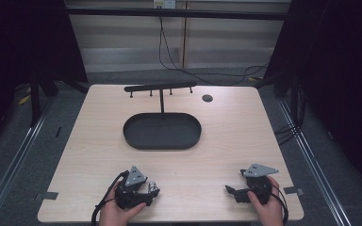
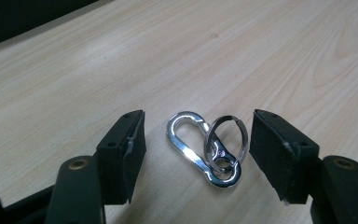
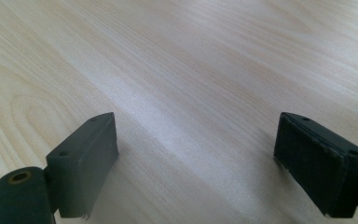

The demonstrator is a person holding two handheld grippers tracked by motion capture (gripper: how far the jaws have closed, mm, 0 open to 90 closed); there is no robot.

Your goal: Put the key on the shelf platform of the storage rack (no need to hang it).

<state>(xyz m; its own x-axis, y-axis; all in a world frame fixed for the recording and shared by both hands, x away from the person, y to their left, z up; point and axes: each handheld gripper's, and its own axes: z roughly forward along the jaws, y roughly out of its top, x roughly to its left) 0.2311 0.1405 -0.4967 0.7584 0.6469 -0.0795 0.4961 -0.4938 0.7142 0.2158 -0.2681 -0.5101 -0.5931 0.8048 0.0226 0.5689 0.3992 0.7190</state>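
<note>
A silver carabiner clip with a key ring [image 2: 207,147] lies flat on the wooden table, between the open jaws of my left gripper [image 2: 198,156]; neither jaw touches it. In the high view the same clip [image 1: 153,188] glints just right of the left gripper [image 1: 146,193], held low at the table's front left. My right gripper [image 1: 233,192] rests at the front right, pointing left. Its jaws stand wide apart over bare wood in the right gripper view [image 3: 196,168], with nothing between them.
A black oval tray [image 1: 162,131] lies mid-table, with a black T-shaped hook stand [image 1: 160,88] rising at its far rim. A small dark disc [image 1: 207,98] sits at the back right. Cables trail on the floor behind the table.
</note>
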